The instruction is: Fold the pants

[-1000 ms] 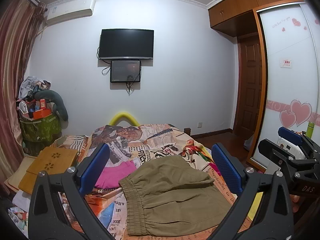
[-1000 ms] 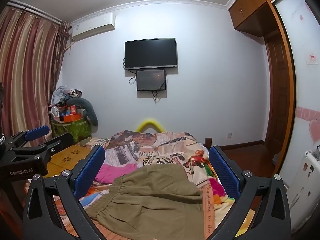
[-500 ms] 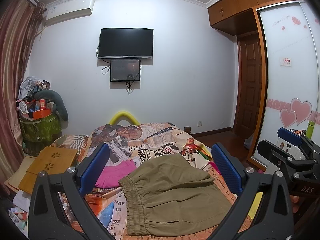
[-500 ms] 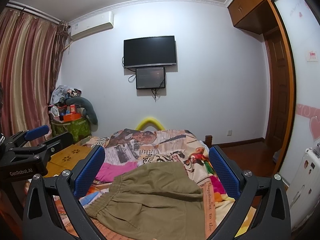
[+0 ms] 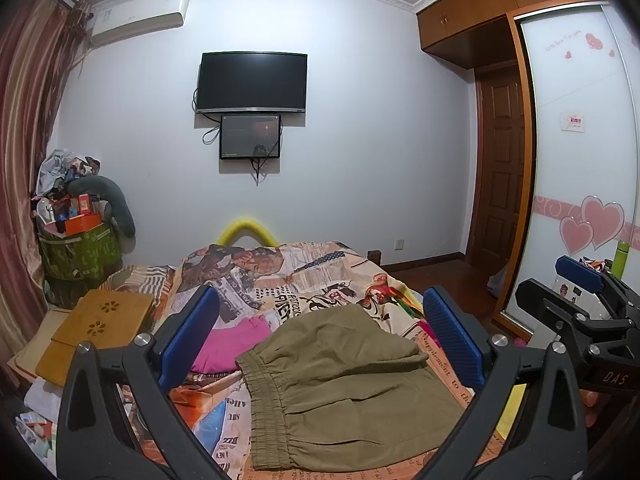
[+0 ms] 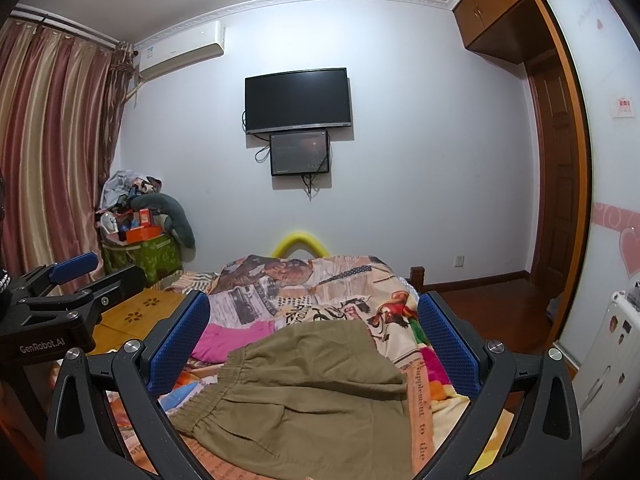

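Olive-green pants (image 5: pixel 344 392) lie folded on the bed, elastic waistband toward the left; they also show in the right wrist view (image 6: pixel 312 392). My left gripper (image 5: pixel 320 332) is open and empty, held above the pants. My right gripper (image 6: pixel 316 332) is open and empty, also above the pants. The right gripper shows at the right edge of the left wrist view (image 5: pixel 580 308). The left gripper shows at the left edge of the right wrist view (image 6: pixel 68 296).
The bed has a colourful printed cover (image 5: pixel 304 276). A pink garment (image 5: pixel 232 340) lies left of the pants. A wooden lap tray (image 5: pixel 96 328) sits at the bed's left. A cluttered green basket (image 5: pixel 76 248), curtains, wall TV (image 5: pixel 252 82) and wardrobe door (image 5: pixel 580 184) surround the bed.
Both views shift very slightly; the right wrist view has tilted a little upward. The pants have not moved and both grippers stay open.
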